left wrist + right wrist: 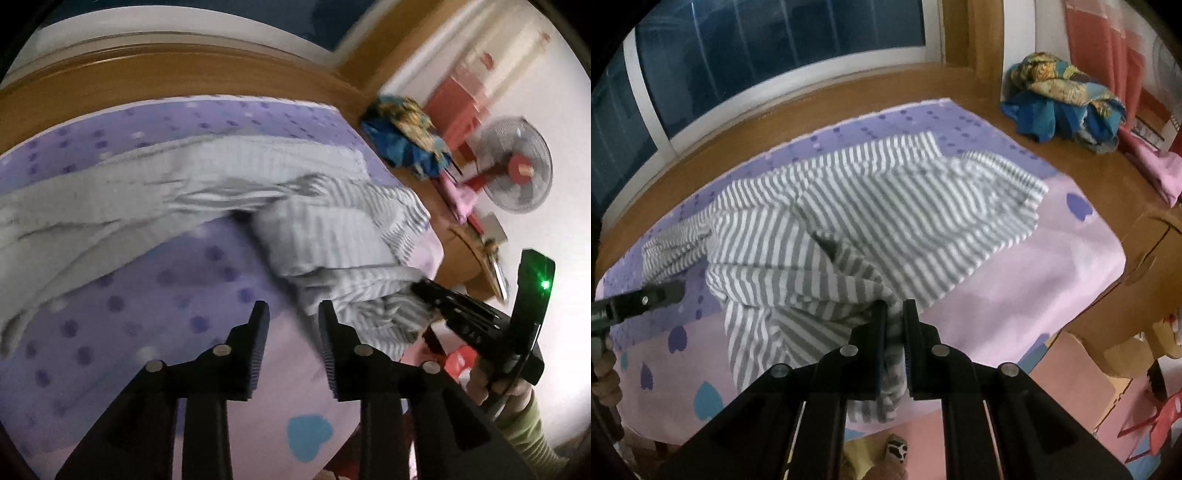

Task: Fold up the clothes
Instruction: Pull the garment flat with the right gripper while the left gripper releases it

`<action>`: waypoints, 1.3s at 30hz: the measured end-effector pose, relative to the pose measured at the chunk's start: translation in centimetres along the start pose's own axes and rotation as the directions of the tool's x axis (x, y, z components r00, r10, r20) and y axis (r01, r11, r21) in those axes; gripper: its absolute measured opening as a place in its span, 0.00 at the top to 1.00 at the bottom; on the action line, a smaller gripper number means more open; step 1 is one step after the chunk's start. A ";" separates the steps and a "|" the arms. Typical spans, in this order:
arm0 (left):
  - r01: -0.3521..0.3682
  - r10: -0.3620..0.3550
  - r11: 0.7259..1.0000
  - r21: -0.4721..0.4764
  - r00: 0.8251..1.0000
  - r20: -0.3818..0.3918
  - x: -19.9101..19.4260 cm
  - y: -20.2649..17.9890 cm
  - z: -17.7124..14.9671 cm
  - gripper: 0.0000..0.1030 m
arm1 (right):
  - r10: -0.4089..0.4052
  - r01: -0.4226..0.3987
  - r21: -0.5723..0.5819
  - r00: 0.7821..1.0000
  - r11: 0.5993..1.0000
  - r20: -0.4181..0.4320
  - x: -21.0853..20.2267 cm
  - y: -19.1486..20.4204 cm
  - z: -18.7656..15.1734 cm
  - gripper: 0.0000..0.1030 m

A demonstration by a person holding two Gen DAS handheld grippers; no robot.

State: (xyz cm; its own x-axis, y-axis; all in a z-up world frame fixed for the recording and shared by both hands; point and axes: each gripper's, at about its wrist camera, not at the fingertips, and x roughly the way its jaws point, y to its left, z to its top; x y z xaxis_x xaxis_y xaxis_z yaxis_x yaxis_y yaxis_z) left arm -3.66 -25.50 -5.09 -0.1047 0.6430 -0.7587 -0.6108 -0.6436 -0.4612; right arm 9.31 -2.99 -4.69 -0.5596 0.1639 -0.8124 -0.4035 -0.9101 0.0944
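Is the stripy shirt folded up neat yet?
Not yet. The shirt lies rumpled and bunched on the bed, one end pinched in the right claw.

The room is dim and evenly lit, and the window (775,48) shows dark glass. The white wall (554,92) glares, washed out. Motion blur smears the striped garment (258,177) in the left view; the right view is sharper. Fisheye curvature bends every edge, with black vignetted corners.
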 end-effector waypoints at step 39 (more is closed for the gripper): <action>-0.214 0.205 0.976 0.029 0.961 0.187 -6.5 -2.3 -1.6 0.90 | 0.327 -0.316 -0.147 0.944 0.937 0.055 -3.0 6.4 0.2 0.89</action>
State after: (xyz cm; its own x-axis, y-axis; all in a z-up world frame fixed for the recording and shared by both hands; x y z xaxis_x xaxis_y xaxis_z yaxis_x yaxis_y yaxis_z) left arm -0.35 -28.88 0.18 -0.3729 0.5634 -0.7373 -0.5969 -0.7540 -0.2743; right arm 8.27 -9.20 -1.50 -0.6994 -0.1218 -0.7043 -0.0953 -0.9607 0.2608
